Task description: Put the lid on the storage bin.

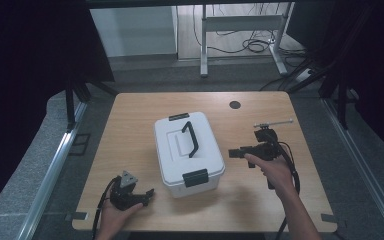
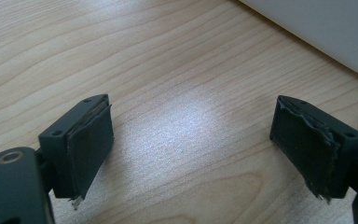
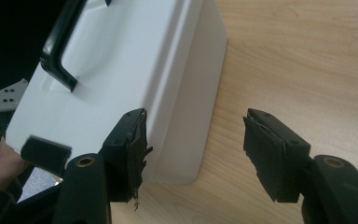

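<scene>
Sitting on wood table (image 1: 130,115): white box (image 1: 188,152), w/ grey floor (image 1: 40,165), prob. carpet.

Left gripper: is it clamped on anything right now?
No. In the left gripper view the left gripper has its jaws spread wide with just bare wooden table between them, and the white box sits beyond.

1. High view: fixed overhead, facing forward and down on the light wooden surface (image 1: 130,115).
2. Tool views: close, low over that surface; the right one shares the white lidded plastic box (image 3: 168,70) with the high view.
</scene>
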`<action>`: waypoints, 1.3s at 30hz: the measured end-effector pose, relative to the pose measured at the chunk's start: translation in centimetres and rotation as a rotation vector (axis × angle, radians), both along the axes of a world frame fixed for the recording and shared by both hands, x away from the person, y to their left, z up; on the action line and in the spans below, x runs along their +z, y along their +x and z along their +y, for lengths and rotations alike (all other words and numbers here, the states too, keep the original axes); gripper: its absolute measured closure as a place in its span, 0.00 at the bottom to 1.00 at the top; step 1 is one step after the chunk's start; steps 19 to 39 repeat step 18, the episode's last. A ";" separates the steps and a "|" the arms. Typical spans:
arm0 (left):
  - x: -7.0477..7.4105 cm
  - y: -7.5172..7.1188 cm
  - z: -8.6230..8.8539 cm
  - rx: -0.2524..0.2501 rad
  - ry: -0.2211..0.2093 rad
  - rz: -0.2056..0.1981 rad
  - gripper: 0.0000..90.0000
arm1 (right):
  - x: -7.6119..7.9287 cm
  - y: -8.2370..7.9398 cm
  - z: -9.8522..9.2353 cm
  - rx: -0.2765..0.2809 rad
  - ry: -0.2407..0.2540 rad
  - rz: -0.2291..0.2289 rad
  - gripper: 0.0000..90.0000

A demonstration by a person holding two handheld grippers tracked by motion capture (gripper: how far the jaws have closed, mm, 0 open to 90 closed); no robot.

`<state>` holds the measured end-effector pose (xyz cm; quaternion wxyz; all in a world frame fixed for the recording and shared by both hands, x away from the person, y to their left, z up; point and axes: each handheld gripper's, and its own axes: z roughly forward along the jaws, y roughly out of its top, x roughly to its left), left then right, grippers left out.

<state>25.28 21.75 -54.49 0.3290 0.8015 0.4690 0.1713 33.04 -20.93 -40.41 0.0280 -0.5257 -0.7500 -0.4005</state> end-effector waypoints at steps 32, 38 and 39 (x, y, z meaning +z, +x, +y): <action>0.0 0.0 0.0 -0.004 0.005 0.004 0.14 | -4.3 -0.7 -2.4 -0.012 0.042 0.047 0.43; 0.0 0.0 0.0 -0.004 0.005 0.004 0.14 | -4.3 -0.7 -2.4 -0.012 0.042 0.047 0.43; 0.0 0.0 0.0 -0.004 0.005 0.004 0.14 | -4.3 -0.7 -2.4 -0.012 0.042 0.047 0.43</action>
